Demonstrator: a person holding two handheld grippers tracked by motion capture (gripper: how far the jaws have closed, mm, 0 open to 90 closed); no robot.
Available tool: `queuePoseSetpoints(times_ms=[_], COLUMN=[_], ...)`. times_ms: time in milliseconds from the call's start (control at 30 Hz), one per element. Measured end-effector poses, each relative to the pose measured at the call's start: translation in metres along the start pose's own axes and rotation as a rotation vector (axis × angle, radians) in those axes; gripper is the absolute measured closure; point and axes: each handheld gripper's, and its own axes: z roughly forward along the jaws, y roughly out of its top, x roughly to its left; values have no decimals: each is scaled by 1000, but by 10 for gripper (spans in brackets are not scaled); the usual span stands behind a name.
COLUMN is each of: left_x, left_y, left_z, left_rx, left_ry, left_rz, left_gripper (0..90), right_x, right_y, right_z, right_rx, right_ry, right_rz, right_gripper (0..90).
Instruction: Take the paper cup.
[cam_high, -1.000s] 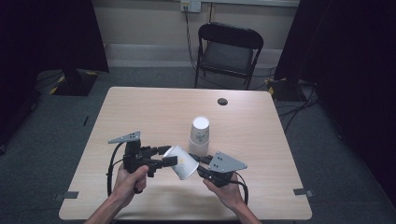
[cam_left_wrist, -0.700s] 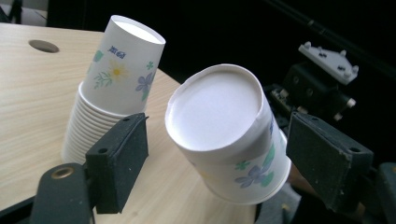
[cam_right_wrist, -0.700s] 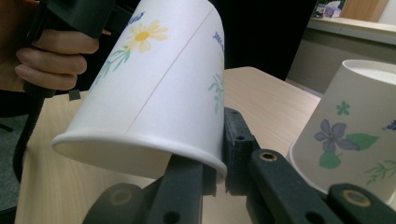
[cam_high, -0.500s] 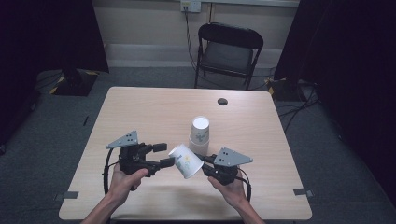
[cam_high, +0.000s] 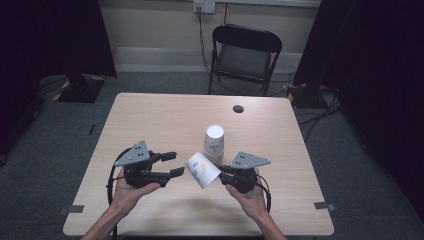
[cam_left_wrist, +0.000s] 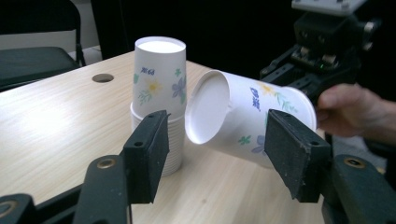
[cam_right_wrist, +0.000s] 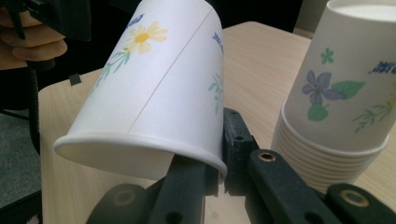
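A flowered white paper cup (cam_high: 202, 170) (cam_left_wrist: 252, 116) (cam_right_wrist: 154, 88) lies on its side above the table. My right gripper (cam_high: 222, 175) (cam_right_wrist: 219, 158) is shut on its rim. The cup's closed end faces my left gripper (cam_high: 174, 164) (cam_left_wrist: 215, 140). The left jaws have just been closing. They stand apart with nothing pressed between them, and their tips are just short of the cup. A stack of upside-down matching cups (cam_high: 214, 142) (cam_left_wrist: 156, 93) (cam_right_wrist: 341, 93) stands on the table (cam_high: 150, 120) right behind the held cup.
A small dark round hole (cam_high: 238, 108) (cam_left_wrist: 102, 78) sits in the tabletop near the far edge. A black folding chair (cam_high: 245, 55) stands beyond the table. Cables run across the floor at the right.
The left gripper has drawn back a little to the left, off the cup's closed end, and its jaws have narrowed. The right gripper still holds the cup, in nearly the same place.
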Motion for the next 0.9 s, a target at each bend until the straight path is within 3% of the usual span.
queuePoseSetpoints(times_ms=[67, 233, 400, 600, 700, 800, 900], left_x=[-1, -4, -4, -8, -9, -11, -13], left_y=[-3, -6, -9, -13, -14, -15, -18], left_z=[2, 1, 0, 4, 7, 9, 13], left_rx=[40, 72, 86, 115, 127, 145, 166], left_ry=[27, 37, 44, 8, -22, -40, -52], left_rz=[40, 81, 96, 133, 127, 154, 161], left_gripper=[378, 303, 299, 337, 337, 336, 305], right_x=[-2, -4, -3, 0, 2, 4, 6], right_y=[0, 0, 0, 0, 1, 1, 0], right_z=[3, 10, 20, 35, 41, 47, 51], right_rx=[39, 100, 161, 254, 290, 336, 351], right_ry=[3, 24, 43, 71, 87, 101, 112], right_rz=[22, 69, 72, 67, 66, 57, 49], right_gripper=[873, 875, 876, 876, 876, 877, 877])
